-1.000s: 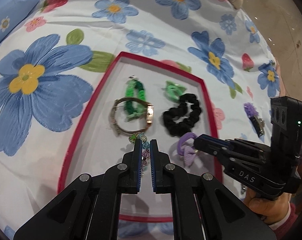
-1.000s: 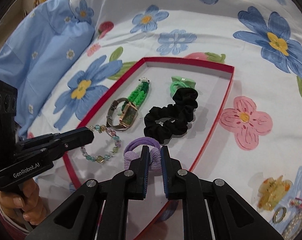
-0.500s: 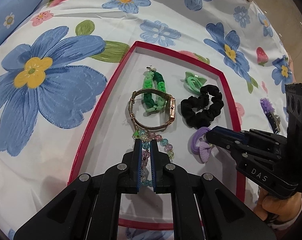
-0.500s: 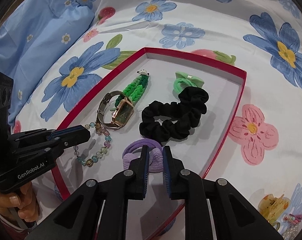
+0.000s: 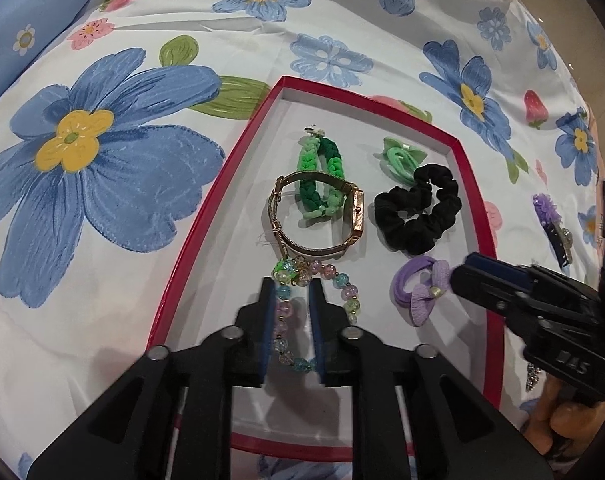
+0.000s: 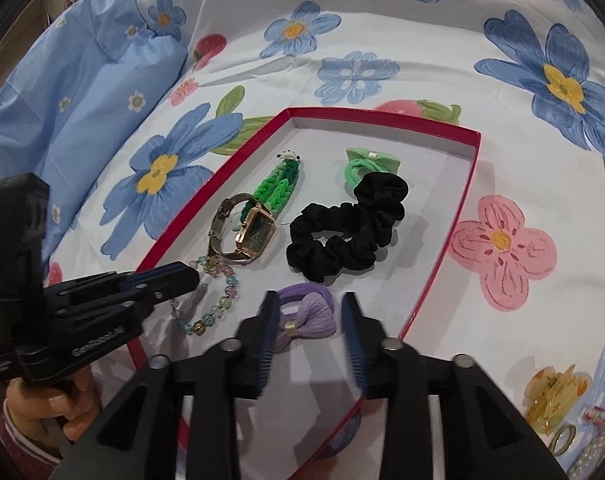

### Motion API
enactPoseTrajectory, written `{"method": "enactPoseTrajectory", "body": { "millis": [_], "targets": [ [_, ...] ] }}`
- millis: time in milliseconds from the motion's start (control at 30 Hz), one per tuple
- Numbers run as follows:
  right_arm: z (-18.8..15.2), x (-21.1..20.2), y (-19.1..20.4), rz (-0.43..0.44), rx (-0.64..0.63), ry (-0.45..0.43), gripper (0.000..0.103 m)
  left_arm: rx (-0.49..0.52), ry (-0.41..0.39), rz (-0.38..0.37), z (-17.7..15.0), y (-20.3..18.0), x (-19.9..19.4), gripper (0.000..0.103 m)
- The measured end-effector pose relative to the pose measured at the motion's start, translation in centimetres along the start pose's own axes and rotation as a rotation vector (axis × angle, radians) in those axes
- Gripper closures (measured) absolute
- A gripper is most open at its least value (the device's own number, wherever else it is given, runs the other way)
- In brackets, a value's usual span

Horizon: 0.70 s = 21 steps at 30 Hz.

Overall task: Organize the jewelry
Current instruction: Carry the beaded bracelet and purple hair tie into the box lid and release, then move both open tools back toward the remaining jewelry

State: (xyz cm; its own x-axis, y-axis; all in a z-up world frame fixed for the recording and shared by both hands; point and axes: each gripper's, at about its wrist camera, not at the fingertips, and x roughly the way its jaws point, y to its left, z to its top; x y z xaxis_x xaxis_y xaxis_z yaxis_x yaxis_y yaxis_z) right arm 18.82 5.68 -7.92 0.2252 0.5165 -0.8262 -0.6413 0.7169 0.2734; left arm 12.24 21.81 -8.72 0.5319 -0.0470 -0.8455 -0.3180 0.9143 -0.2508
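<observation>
**Jewelry tray on floral sheet: contents and grippers**

Tray, red-rimmed with a white floor, lay on a floral sheet. It held six pieces.

1. Bead bracelet, pastel glass beads, near the tray's near-left corner. The left gripper stood over it with its jaws parted and released, one strand of beads running between the fingers, nothing grasped.
2. Watch, gold case with a dark green face and a metal band, just beyond the beads and touching them at the band.
3. Green braid, a woven bracelet in two greens, lying partly through the watch band and reaching toward the far edge.
4. Black scrunchie, toward the tray's right edge, beside the watch.
5. Green bow tie, a hair elastic, beyond the scrunchie and touching it.
6. Purple bow tie, a hair elastic, near the right edge on the near side. The right gripper straddled it with its jaws wide apart, released, the fingers either side of the bow.

Off the tray, on the sheet to the right: an amber claw clip, a ring and a purple clip. A blue pillow lay beyond the tray's left edge.
</observation>
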Motion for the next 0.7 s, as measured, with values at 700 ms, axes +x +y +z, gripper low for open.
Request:
{"method": "enactPoseTrajectory", "body": {
  "millis": [700],
  "targets": [
    [-6.8, -11.4, -7.6, -0.031, 0.208, -0.164, 0.061, 0.064, -0.087, -0.03, -1.7, -4.6, -5.7, 0.052]
  ]
}}
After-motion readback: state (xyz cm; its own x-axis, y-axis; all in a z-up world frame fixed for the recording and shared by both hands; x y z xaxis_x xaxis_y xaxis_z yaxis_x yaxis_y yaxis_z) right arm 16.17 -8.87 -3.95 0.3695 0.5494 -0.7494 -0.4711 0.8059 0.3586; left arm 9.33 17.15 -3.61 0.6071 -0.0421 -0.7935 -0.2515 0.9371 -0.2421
